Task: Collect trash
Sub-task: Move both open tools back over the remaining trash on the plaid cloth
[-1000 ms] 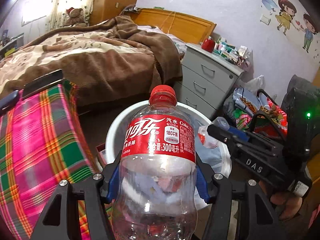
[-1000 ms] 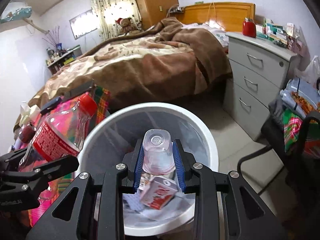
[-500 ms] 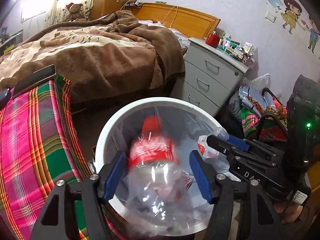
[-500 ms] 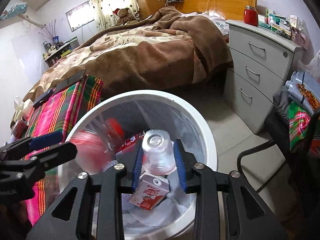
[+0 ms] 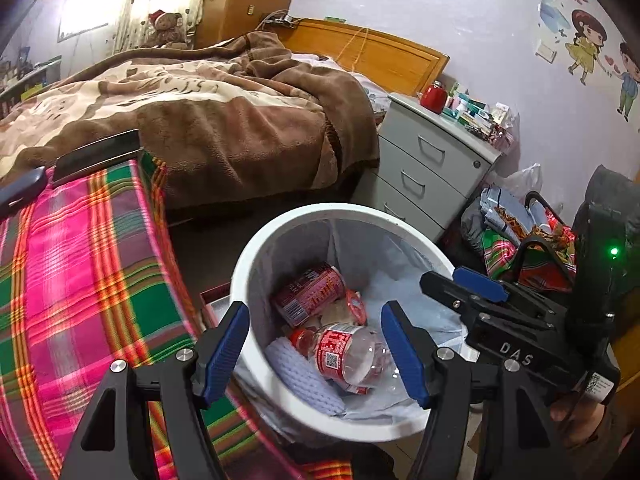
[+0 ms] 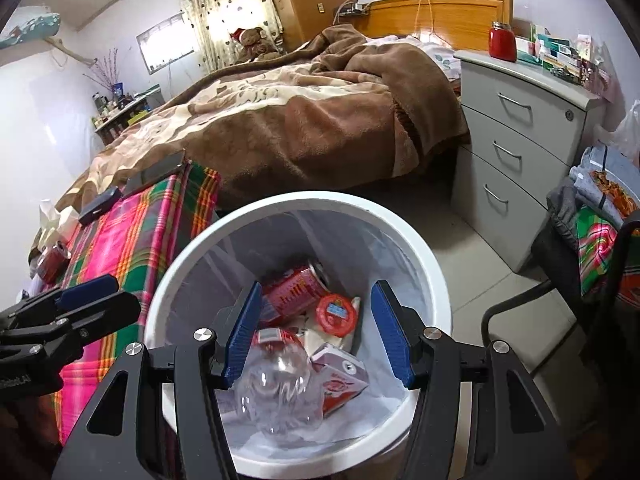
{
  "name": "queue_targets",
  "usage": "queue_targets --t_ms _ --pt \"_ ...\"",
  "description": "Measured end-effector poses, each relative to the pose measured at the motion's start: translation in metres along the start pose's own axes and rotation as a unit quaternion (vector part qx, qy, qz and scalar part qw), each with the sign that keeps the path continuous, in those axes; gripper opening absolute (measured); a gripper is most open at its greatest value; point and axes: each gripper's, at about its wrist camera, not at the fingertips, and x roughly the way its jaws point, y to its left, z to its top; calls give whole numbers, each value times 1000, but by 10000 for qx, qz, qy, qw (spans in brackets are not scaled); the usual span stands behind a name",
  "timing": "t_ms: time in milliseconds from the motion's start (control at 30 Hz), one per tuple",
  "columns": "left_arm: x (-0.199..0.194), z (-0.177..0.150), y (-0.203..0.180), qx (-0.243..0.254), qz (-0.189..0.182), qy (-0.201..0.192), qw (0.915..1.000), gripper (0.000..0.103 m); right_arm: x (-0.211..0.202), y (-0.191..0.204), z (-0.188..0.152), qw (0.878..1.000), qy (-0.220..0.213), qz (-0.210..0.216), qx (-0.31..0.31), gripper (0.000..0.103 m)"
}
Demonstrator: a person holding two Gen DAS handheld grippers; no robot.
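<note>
below, both grippers' fingers gape empty over the bin (image 6: 420, 256), its trash partly hidden, perhaps a cup.

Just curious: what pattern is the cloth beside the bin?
Pink, green and orange plaid cloth; left wrist view.

Your plaid-covered tabletop (image 6: 132, 232) at nine o'clock carries a phone (image 6: 99, 205), a dark tablet (image 6: 158, 172) and a red can (image 6: 52, 260); the white bin (image 6: 416, 256) stands on the floor (image 6: 472, 248)

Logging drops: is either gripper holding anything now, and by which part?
Nothing is held. The left gripper and right gripper are open over the bin; the bottle lies inside.
</note>
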Motion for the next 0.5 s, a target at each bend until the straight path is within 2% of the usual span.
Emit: queue_targets --t_ms 500 --pt "-66 -24 38 -228 402 -471 9978 68 -13 48 -2 9988 -249 302 -296 58"
